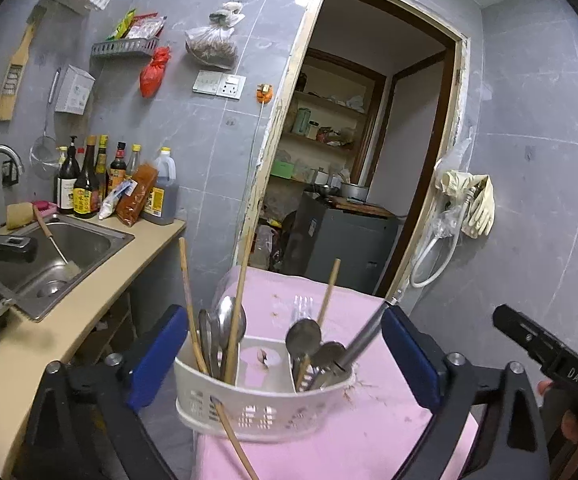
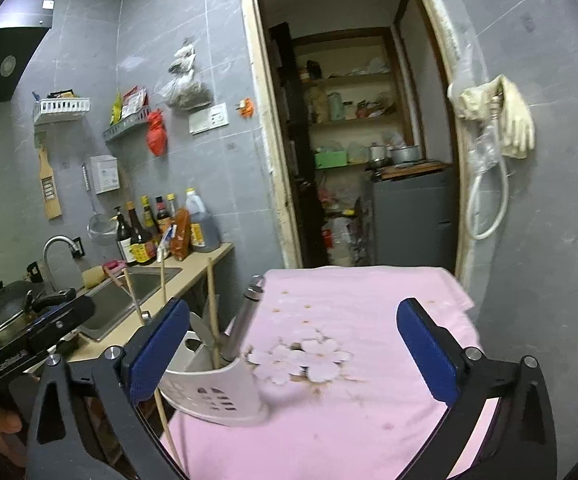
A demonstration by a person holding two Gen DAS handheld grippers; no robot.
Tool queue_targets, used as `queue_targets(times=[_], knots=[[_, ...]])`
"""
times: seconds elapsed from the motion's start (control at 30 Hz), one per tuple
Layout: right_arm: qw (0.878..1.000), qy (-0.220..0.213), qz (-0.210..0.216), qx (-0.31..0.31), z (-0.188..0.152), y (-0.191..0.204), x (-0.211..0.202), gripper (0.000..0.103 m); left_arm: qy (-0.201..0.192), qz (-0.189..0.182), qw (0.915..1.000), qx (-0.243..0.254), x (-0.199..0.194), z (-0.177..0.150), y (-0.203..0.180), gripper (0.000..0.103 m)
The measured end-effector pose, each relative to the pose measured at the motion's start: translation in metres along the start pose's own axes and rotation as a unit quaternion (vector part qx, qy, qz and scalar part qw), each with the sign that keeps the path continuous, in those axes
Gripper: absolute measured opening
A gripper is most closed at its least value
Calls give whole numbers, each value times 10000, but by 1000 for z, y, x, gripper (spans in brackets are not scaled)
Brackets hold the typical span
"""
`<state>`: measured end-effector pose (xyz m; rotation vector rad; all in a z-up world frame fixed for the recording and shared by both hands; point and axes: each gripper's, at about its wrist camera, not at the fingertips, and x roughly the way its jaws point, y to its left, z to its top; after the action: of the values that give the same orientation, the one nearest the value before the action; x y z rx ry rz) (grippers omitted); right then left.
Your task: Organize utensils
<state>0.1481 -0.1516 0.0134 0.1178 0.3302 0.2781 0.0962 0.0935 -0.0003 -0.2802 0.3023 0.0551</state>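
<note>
A white slotted utensil caddy (image 1: pixel 261 404) stands on a pink cloth-covered table (image 1: pixel 369 440). It holds wooden chopsticks (image 1: pixel 235 320), metal spoons (image 1: pixel 303 338) and a steel-handled tool (image 1: pixel 363 340). One chopstick (image 1: pixel 233 438) pokes out through a front slot. My left gripper (image 1: pixel 285 356) is open, its blue pads either side of the caddy without touching it. In the right wrist view the caddy (image 2: pixel 217 392) sits at the left, beside the left blue pad. My right gripper (image 2: pixel 293 352) is open and empty above the cloth (image 2: pixel 369 320).
A counter (image 1: pixel 101 304) with a steel sink (image 1: pixel 49 256) and sauce bottles (image 1: pixel 85 184) runs along the left. An open doorway (image 1: pixel 361 160) lies behind the table. Rubber gloves (image 1: pixel 477 204) hang on the right wall. The right gripper's body (image 1: pixel 549 360) shows at the right edge.
</note>
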Motion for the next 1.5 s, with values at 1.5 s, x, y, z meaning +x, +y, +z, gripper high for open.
queue_targets(times=[1.5], knots=[[9937, 824, -756, -26, -87, -38, -139, 102, 591, 150, 9962, 617, -125, -83, -50, 102]])
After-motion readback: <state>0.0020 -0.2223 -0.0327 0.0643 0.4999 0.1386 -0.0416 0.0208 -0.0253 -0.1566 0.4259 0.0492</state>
